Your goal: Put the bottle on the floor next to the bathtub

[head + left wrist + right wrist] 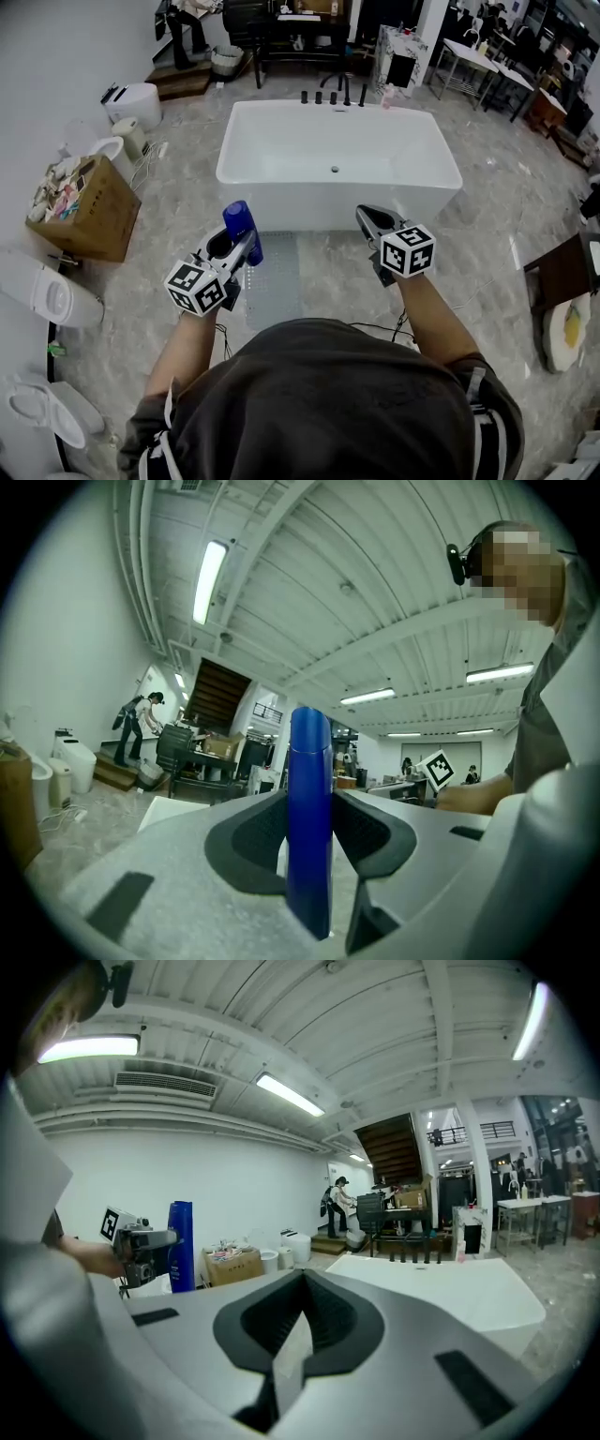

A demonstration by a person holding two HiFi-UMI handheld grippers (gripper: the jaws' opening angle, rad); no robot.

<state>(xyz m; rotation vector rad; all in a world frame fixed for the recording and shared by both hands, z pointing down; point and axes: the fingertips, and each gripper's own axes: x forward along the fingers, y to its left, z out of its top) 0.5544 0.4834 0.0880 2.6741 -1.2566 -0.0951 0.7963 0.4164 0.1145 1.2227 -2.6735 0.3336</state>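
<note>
A blue bottle [242, 227] stands upright between the jaws of my left gripper [237, 249], which is shut on it, held in the air in front of the white bathtub [281, 202]. In the left gripper view the bottle [309, 808] fills the gap between both dark pads. My right gripper [367, 217] hovers at the same height to the right, shut with nothing in it; its jaws [302, 1275] meet at the tip. The right gripper view also catches the bottle [181, 1246] and the left gripper [141, 1241] at its left, with the bathtub [441, 1288] ahead.
A grey mat [277, 281] lies on the marble floor before the tub. At the left stand a cardboard box [84, 211] of items and toilets [52, 295]. A brown board [562, 272] is at the right. A person [187, 33] works far back.
</note>
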